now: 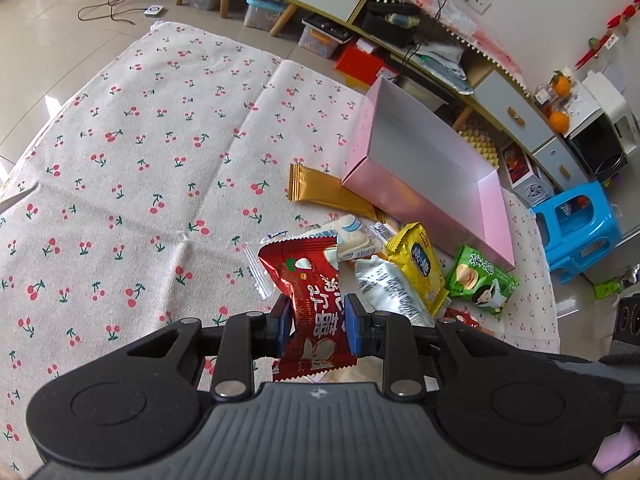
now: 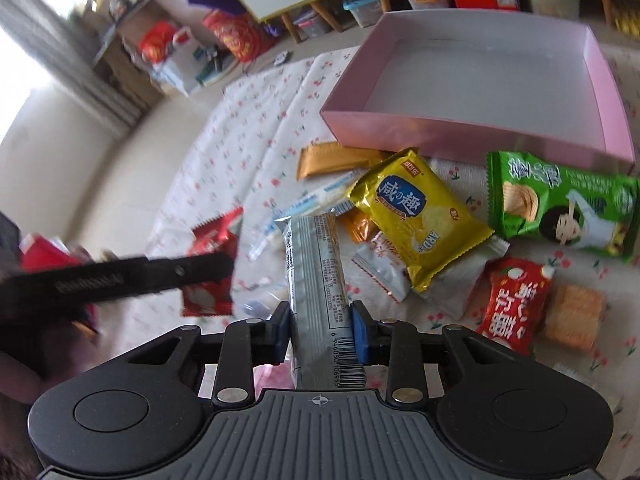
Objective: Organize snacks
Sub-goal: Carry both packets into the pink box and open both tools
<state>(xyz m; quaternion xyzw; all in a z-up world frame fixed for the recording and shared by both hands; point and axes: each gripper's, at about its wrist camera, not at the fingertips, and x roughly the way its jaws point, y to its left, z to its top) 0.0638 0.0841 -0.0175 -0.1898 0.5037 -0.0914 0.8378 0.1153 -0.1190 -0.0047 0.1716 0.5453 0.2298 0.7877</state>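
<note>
We see a pink box (image 2: 460, 136), a red-cherry-patterned cloth (image 1: 140, 160), and yellow (image 2: 420, 216), green (image 2: 560, 204), red (image 1: 308, 292) and silver (image 2: 316, 272) packets.

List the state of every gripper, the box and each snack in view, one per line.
left gripper: shut on red packet, lifted
right gripper: shut on silver packet
pink box: open, nothing inside
yellow packet: lying on the pile, sealed
green chip bag: flat on cloth, outside the box
gold bar: flat, beside the box
</note>
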